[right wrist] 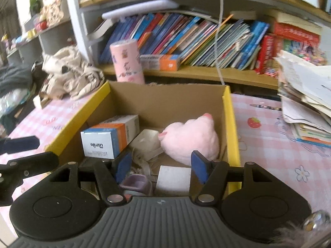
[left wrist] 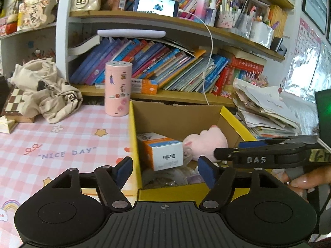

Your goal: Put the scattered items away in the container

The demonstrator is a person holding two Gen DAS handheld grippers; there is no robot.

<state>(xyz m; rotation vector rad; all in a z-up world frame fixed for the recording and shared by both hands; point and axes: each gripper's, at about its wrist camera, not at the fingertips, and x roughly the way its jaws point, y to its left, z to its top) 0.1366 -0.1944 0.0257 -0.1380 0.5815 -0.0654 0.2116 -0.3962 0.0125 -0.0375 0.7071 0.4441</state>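
Observation:
A yellow-rimmed cardboard box [left wrist: 134,136] [right wrist: 229,113] stands on the pink checked tablecloth. Inside lie a white and orange carton [left wrist: 163,153] [right wrist: 109,138], a pink plush toy [left wrist: 206,142] [right wrist: 192,140], clear plastic wrapping [right wrist: 146,142] and a small purple item [right wrist: 136,183]. My left gripper [left wrist: 165,171] hovers open over the box's near left corner, nothing between its blue pads. My right gripper [right wrist: 160,168] is open above the box's near end, empty; its fingers [left wrist: 248,146] also reach in from the right in the left wrist view. A pink cylinder [left wrist: 118,88] [right wrist: 128,62] stands upright behind the box.
A crumpled cream cloth bag [left wrist: 45,91] [right wrist: 72,74] lies at the back left by a checkered board [left wrist: 12,101]. A bookshelf [left wrist: 165,95] runs along the back, with an orange and white carton [right wrist: 163,62] on its bottom board. A loose paper stack [left wrist: 266,111] [right wrist: 306,95] fills the right.

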